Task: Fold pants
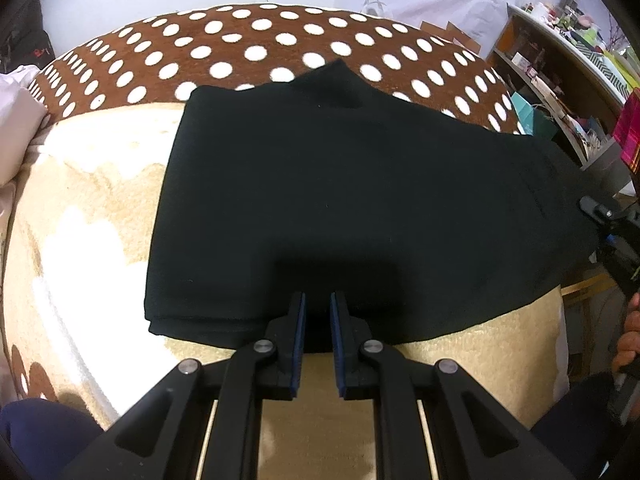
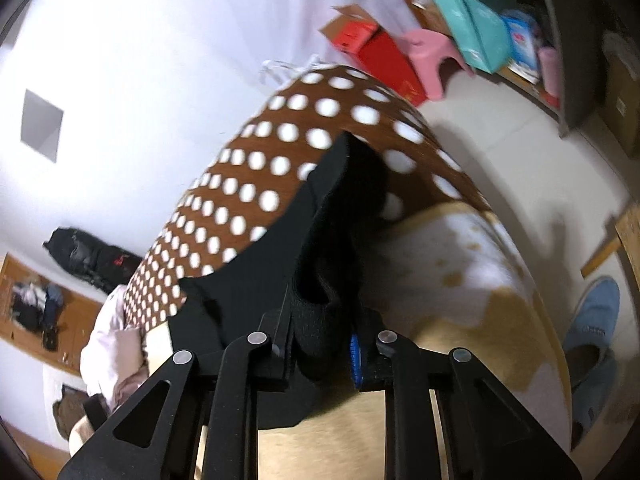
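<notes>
The right claw (image 2: pixel 320 354) is clenched on a thick bunch of the black pants (image 2: pixel 320 216), gathered cloth filling the gap between its fingers at the bottom centre of the right wrist view. The left claw (image 1: pixel 318 344) stands released, its blue pads (image 1: pixel 299 344) a little apart and nothing visibly between them, poised just at the near hem of the pants (image 1: pixel 340 200) at the lower centre of its view.

The pants lie across the middle of both frames, already doubled into a broad dark slab on a bed covered by a cream blanket (image 1: pixel 92 216) and, toward the top of the frame, a brown polka-dot blanket (image 1: pixel 248 48).

The cloth looks soft, limp and light, likely to sag and slide off any single hold; a doubled edge or corner seems the safest place to pinch, both layers together.

Black on black hides seams, waistband and layer count. The lifted end in the right view is blurred, and the far right edge of the pants is cut off by the other tool.
</notes>
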`<state>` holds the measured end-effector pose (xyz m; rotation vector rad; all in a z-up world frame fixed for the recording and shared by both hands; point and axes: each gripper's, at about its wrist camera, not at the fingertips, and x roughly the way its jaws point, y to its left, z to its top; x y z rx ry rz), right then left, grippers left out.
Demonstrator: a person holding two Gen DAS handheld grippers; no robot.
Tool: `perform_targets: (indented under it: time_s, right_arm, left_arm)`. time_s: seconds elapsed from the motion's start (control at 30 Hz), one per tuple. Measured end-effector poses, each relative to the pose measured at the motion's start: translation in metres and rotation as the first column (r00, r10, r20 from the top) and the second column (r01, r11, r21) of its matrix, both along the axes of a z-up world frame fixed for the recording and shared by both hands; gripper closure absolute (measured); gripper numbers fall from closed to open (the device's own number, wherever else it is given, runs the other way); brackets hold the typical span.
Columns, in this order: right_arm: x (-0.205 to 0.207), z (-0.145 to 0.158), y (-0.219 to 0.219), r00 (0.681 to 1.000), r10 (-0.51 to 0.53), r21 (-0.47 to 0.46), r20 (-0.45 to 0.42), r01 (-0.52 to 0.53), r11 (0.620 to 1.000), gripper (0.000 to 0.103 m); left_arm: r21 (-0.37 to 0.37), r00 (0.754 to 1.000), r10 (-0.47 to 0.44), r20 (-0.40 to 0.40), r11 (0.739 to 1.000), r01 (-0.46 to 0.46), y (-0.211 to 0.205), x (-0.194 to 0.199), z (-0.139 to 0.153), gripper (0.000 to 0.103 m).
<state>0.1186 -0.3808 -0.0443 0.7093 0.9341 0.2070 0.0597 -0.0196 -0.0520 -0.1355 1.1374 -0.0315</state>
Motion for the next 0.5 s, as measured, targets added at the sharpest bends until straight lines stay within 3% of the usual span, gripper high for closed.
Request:
perform_targets:
  time_s: [0.5]
  right_arm:
    - [0.003, 0.052, 0.062, 0.976, 0.193, -0.063, 0.099, -0.188, 0.98, 0.083]
  left_arm:
    - [0.029, 0.999, 0.036, 0.025, 0.999, -0.037, 0.011, 0.0, 0.01, 0.089]
